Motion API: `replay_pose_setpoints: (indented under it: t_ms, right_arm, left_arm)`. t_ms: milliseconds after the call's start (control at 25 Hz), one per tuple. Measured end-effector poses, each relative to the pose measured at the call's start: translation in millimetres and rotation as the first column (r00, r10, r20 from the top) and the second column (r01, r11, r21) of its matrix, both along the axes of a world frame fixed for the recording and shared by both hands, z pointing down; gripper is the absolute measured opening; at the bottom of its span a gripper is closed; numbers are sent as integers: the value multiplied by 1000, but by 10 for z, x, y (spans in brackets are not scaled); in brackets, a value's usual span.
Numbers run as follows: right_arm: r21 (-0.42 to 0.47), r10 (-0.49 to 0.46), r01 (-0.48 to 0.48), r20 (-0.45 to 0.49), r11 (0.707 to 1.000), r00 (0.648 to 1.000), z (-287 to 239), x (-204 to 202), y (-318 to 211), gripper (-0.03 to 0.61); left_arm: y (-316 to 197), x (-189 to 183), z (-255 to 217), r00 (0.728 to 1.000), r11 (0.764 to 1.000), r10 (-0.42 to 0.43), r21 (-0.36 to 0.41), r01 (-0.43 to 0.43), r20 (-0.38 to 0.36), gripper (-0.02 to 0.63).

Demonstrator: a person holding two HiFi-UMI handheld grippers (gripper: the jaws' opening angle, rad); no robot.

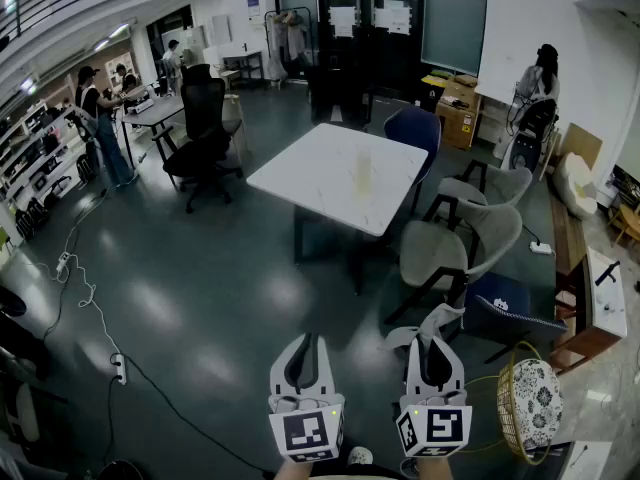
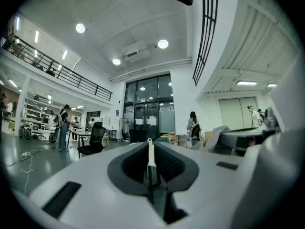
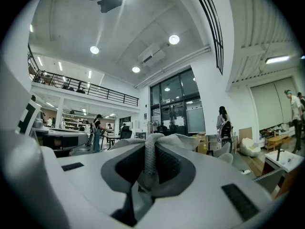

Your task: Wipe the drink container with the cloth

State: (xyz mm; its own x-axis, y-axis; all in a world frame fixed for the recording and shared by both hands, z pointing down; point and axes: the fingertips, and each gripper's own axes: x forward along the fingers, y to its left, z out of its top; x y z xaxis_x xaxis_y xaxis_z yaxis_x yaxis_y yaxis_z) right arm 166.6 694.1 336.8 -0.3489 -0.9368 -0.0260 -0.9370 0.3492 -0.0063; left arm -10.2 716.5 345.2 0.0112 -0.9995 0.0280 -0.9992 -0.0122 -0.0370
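Left claw: 7 o'clock, shut on nothing, probably kept free to steady the container.
Drink container: 12 o'clock, upright on the counter, well apart, not yet wiped.
Right claw: 5 o'clock, clamped on the cloth, which is bunched at its tips, ready for wiping.

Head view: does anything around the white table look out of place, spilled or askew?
Nothing looks spilled: the drink container stands upright on the white table. The grey chairs on its right are pulled out and turned at different angles, and a cable with power strips trails across the floor.
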Motion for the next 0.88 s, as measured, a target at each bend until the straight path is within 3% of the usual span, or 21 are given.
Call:
replay_pose_setpoints:
  t_ms: [400, 880]
  right_arm:
    - [-6, -2, 2, 1, 1000, 1000, 47, 25, -37, 57]
    - [-25, -69, 69, 0, 997, 998, 163, 81, -94, 57]
  left_arm:
    - [-60, 95, -52, 1000, 1000, 17, 13, -16, -24, 43]
    - [-146, 222, 75, 1000, 1000, 18, 10, -19, 22, 43]
